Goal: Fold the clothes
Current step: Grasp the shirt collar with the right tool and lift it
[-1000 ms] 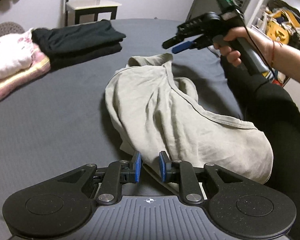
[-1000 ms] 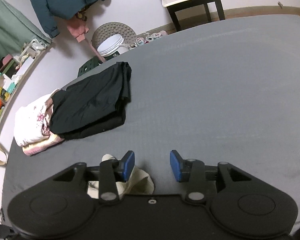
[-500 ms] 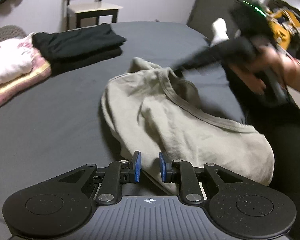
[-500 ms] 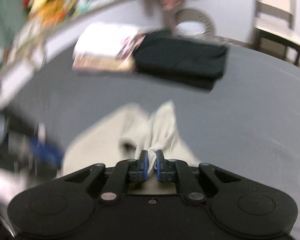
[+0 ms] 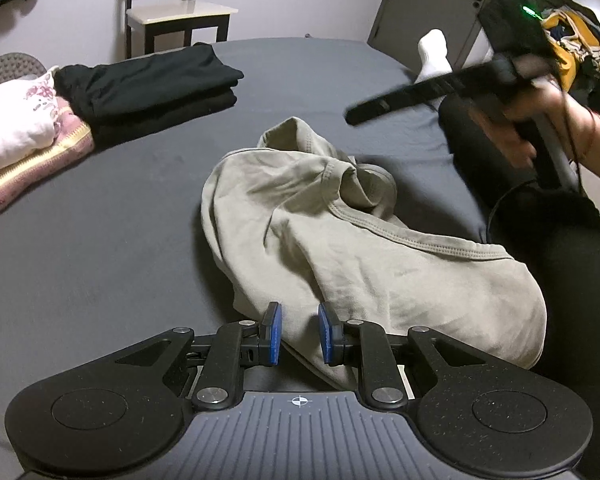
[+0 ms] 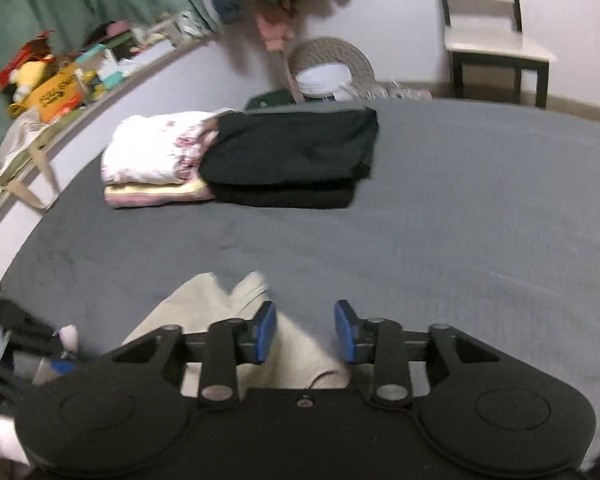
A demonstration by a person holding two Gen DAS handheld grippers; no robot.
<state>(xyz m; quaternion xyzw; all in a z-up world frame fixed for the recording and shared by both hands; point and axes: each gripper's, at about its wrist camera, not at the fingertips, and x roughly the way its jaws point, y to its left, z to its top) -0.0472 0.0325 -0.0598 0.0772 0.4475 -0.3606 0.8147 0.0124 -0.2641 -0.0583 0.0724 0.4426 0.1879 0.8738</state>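
Observation:
A crumpled beige T-shirt [image 5: 340,240] lies on the grey bed sheet [image 5: 100,260]. My left gripper [image 5: 299,336] is low at the shirt's near edge, fingers apart, and a strip of hem runs through the gap without being pinched. A hand holds my right gripper [image 5: 356,114] blurred in the air above the shirt's far side. In the right wrist view the right gripper [image 6: 305,332] stands open, with the shirt [image 6: 220,312] lying below its left finger and nothing between the pads.
A folded black stack [image 5: 148,84] and a white and pink stack [image 5: 16,136] sit at the far left of the bed. A person's black-clad leg [image 5: 580,260] lies along the right side. A chair [image 5: 180,12] stands behind the bed.
Half a second ago my right gripper was shut on a fold of the shirt; now it is open and lifted clear. The shirt's far part has shifted. My left gripper kept its place.

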